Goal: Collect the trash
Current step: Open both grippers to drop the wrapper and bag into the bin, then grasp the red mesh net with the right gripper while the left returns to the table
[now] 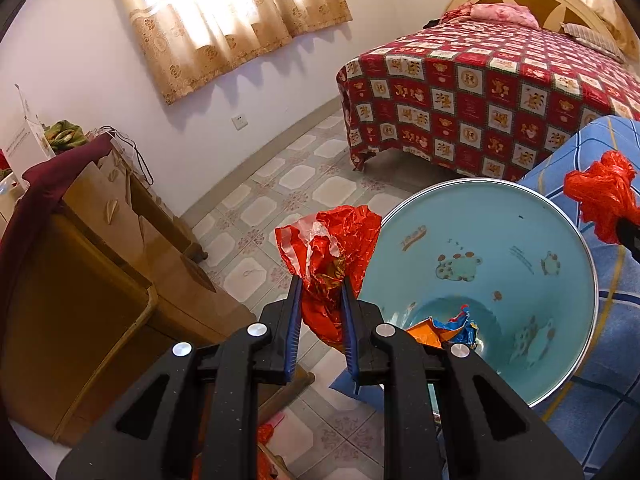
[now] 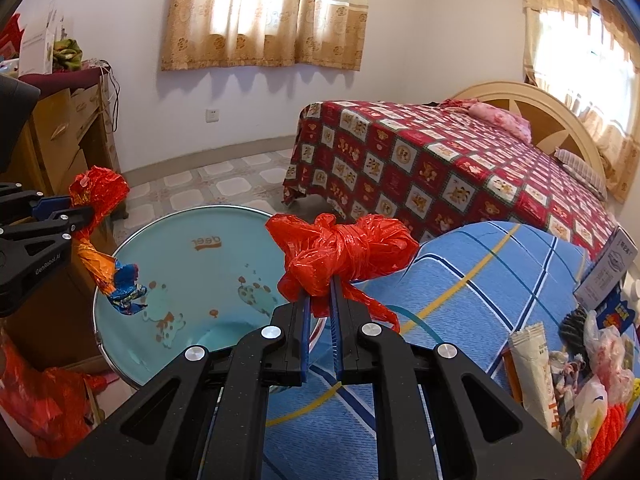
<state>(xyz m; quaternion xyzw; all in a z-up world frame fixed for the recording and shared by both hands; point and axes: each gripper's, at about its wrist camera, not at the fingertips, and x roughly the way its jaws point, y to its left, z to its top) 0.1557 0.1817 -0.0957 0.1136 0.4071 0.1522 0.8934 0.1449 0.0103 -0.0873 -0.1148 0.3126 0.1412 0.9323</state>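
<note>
Bedroom floor and blue bedding flank the bin: left gripper clamps a foil wrapper at its rim, right gripper clamps a knotted bag over it, neither dropped yet; litter remains.

Right gripper at near centre, jaws clamped on a knotted red plastic bag. Beyond and left, a light blue bin with cartoon prints, open mouth tilted toward the camera. At far left, left gripper pinching a crumpled red foil wrapper, orange and blue tail hanging over the bin's rim. To the right, a blue checked cover with assorted packets at near right. Farther off, a bed with red patterned spread, curtained windows, a wooden cabinet at left.
</note>
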